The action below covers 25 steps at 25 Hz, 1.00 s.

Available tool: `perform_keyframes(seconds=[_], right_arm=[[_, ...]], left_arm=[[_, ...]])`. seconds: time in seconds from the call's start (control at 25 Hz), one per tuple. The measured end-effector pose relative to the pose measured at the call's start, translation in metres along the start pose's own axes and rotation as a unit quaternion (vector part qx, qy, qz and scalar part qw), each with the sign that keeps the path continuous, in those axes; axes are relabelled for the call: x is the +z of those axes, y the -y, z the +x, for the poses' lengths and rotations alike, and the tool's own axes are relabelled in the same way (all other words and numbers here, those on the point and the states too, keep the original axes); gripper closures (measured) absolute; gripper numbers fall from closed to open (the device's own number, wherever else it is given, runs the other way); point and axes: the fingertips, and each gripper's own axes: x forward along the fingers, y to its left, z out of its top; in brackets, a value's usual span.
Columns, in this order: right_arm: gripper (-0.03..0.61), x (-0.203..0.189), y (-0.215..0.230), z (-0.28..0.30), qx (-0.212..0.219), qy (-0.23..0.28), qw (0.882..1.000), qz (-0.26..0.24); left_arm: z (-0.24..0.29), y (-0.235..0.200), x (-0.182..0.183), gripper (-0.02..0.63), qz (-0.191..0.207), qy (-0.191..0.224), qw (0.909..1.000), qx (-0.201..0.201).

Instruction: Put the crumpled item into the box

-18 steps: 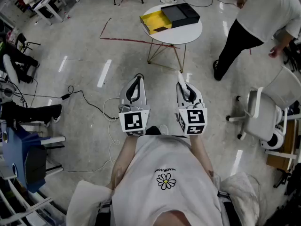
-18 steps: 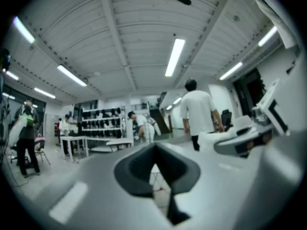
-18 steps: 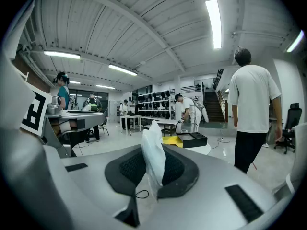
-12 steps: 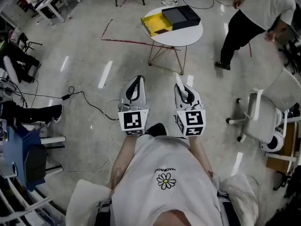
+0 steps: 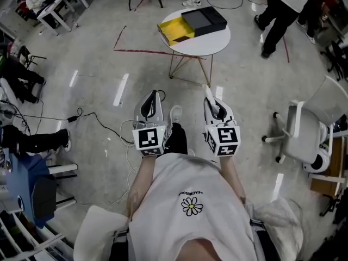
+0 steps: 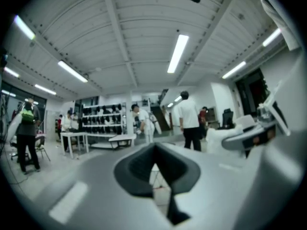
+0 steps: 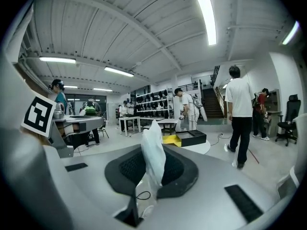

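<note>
A white crumpled item (image 7: 152,153) is pinched in my right gripper (image 7: 153,143), and its top sticks up past the black pads. In the head view the same crumpled item (image 5: 208,93) pokes forward from the right gripper (image 5: 211,98), held at waist height. My left gripper (image 5: 156,94) hangs beside it, shut with nothing in it; in its own view the left gripper (image 6: 154,152) shows pads that meet. The box (image 5: 193,24), a yellow tray beside a black part, lies on a round white table (image 5: 212,41) ahead, also seen as the box (image 7: 186,138).
A white office chair (image 5: 312,129) stands at the right. Cables (image 5: 98,117) run over the floor at the left, and red tape (image 5: 144,50) marks the floor before the table. A person (image 5: 283,7) walks behind the table. Desks and seated people line the left side.
I have stepped forward: a shoe now shows between the grippers. The person at the right has walked away toward the back. Both grippers keep their pose, the right still holding the item.
</note>
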Motion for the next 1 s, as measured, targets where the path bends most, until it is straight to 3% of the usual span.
perform_keyframes(seconds=[0.24,0.52,1.0], right_arm=[[0.534,0.0,0.029,0.036,-0.019,0.0,1.0,0.013],[0.534,0.025,0.066,0.092,-0.054,0.015,0.998,0.013],[0.533,0.075,0.091,0.245,-0.045,0.0,0.999,-0.002]], left_arm=[[0.061,0.003,0.004,0.615,-0.013,0.008,0.9996,-0.024],[0.135,-0.026,0.022,0.615,-0.017,0.038,0.9986,-0.034],[0.291,-0.092,0.014,0.615,-0.023,0.016,0.9984,-0.05]])
